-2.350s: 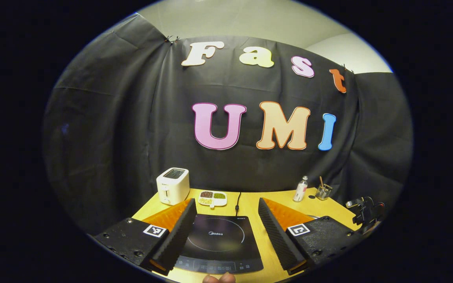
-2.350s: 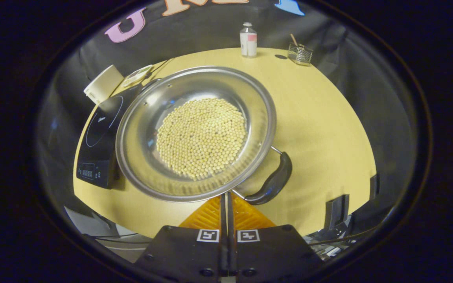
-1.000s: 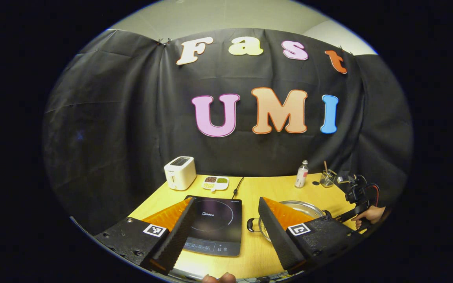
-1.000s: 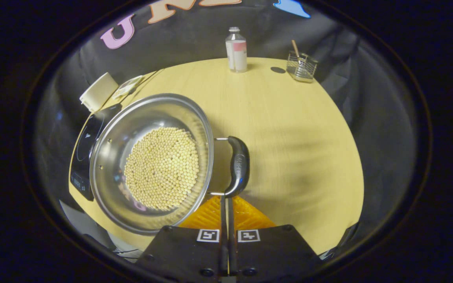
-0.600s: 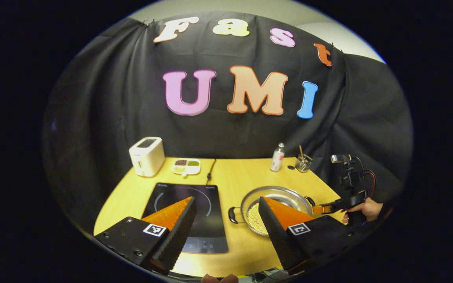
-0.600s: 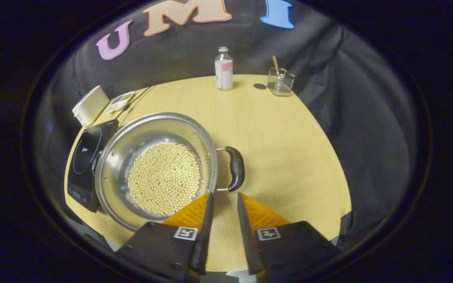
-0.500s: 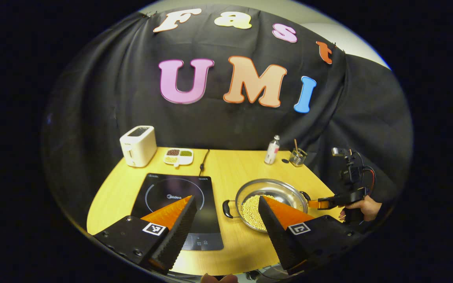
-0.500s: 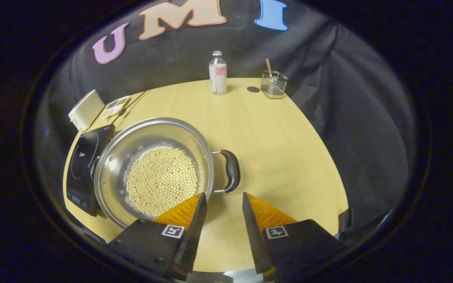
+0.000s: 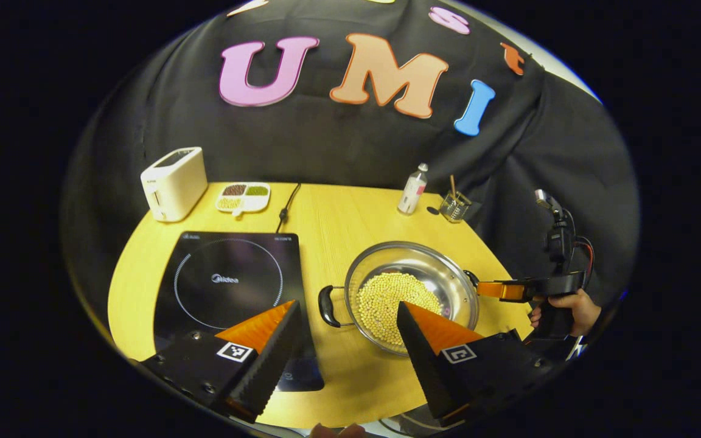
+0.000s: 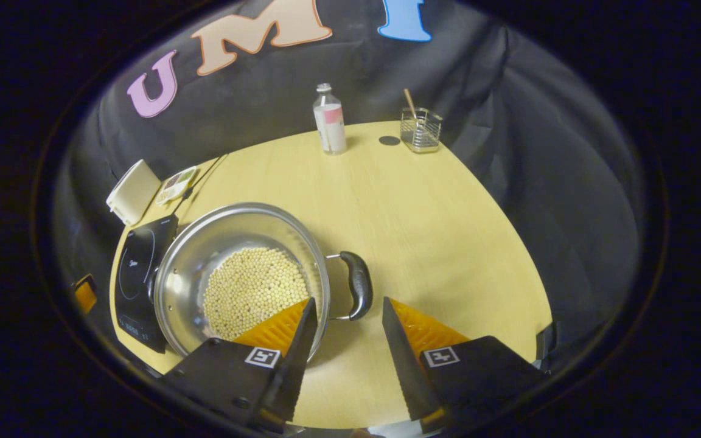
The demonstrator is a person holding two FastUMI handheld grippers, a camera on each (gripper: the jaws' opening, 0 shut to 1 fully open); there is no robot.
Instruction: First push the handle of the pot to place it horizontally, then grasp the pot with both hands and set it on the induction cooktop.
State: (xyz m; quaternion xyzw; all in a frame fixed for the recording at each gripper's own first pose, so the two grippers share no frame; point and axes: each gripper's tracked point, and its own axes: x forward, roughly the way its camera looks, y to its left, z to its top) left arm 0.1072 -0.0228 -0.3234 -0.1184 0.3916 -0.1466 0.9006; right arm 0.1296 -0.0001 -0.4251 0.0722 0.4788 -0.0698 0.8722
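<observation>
right tool released, pot handle just ahead between its fingers | left tool released above worktop; cooktop ahead-left, pot ahead-right

Left gripper: jaws spread wide, holding nothing. Right gripper: jaws spread, holding nothing; a hand grips it at far right.

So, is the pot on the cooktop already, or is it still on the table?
Still on the table. The pot with its beans sits on the wood to the right of the induction cooktop, with bare table between them.
</observation>
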